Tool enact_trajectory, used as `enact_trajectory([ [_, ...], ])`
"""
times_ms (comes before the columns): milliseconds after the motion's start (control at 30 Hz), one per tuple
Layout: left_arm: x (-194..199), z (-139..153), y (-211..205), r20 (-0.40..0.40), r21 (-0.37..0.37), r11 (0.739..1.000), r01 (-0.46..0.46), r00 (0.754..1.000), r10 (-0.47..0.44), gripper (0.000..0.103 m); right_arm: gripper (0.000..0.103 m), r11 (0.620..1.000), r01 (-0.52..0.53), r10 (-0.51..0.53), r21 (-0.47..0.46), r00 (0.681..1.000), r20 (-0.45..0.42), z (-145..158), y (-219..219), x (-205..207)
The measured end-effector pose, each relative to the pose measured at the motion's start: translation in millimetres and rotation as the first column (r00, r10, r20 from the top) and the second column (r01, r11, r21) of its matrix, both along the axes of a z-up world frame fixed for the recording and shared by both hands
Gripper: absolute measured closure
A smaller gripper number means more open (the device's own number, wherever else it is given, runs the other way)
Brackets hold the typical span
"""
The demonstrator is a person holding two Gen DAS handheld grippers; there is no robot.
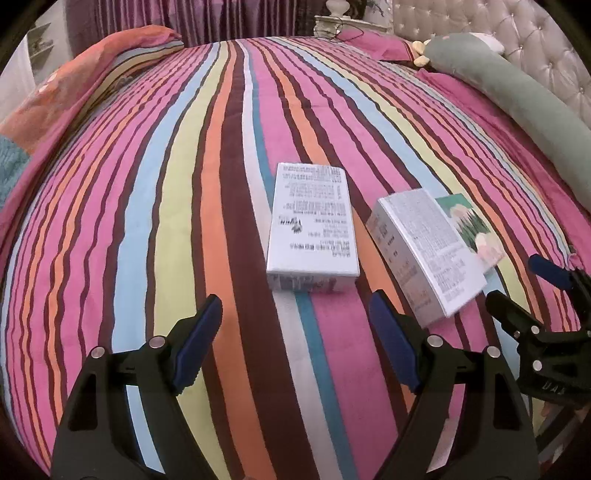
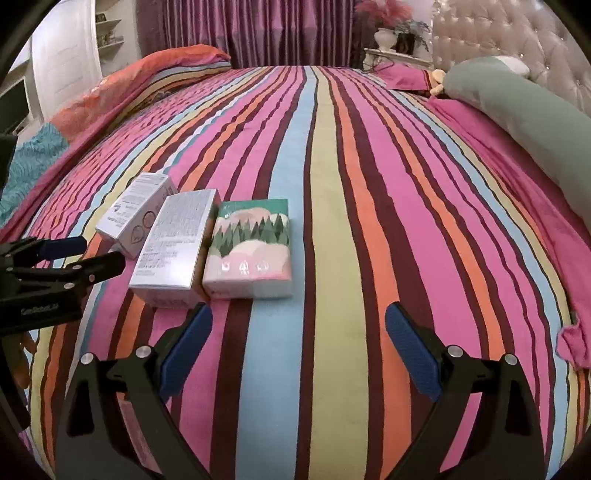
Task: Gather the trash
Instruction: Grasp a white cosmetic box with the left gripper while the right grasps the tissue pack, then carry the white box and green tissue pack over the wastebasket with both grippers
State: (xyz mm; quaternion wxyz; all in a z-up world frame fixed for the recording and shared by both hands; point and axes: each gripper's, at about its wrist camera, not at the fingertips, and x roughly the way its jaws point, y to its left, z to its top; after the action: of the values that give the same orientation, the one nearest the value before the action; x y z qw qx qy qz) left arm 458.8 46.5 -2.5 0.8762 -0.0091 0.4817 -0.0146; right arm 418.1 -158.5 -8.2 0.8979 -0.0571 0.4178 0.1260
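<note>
blue-padded left gripper [image 1: 295,328] and right gripper [image 2: 299,332] agape above boxes [image 2: 173,243]

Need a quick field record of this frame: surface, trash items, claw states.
surface: striped bedspread
items: three boxes, all lying flat on the bedspread
box 1: white printed box, farthest to the left
box 2: second white box, middle, tilted
box 3: forest-print box, right, beside box 2; contact unclear
left claw: open, empty, short of box 1
right claw: open, empty, short of box 3
background: green bolster pillow, tufted headboard, purple curtains
</note>
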Motion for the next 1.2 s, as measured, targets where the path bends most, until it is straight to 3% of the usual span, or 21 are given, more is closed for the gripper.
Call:
enact_trajectory([
  [300,18.1,0.3,1.3,0.003,0.005,1.000,0.005,1.000,-0.005,0.023,0.013,0.999,-0.044,0.044,-0.008,0.999,0.011,1.8,17.2,14.1],
  [767,47.2,-10.3,1.2,-0.016,0.072,0.997,0.006,1.000,-0.005,0.023,0.014,0.998,-0.040,0.041,-0.055,0.999,0.023,-3.9,30.6,38.9],
  [800,47.9,-10.8,2.5,-0.014,0.066,0.998,-0.006,1.000,0.007,0.024,0.015,0.998,-0.040,0.042,-0.056,0.999,0.020,-4.5,30.9,40.1],
  [833,48.7,-11.6,3.3,-0.016,0.055,0.998,-0.011,1.000,0.012,0.026,0.025,0.997,-0.044,0.045,-0.059,0.999,0.013,-5.7,31.5,41.5],
  [933,47.1,-11.6,0.7,-0.007,0.073,0.997,0.003,1.000,-0.003,0.051,0.046,0.997,-0.058,0.057,-0.056,0.998,-0.011,-10.4,32.7,42.6],
  [1000,45.7,-9.8,0.0,-0.002,0.086,0.996,0.012,1.000,-0.011,0.055,0.054,0.998,-0.064,0.063,-0.029,0.998,-0.023,-11.0,32.0,40.9],
  [1200,32.0,-1.7,10.4,0.019,0.057,0.998,-0.023,1.000,0.022,0.056,0.055,0.998,-0.056,0.056,-0.010,0.998,-0.032,-5.0,26.1,27.5],
])
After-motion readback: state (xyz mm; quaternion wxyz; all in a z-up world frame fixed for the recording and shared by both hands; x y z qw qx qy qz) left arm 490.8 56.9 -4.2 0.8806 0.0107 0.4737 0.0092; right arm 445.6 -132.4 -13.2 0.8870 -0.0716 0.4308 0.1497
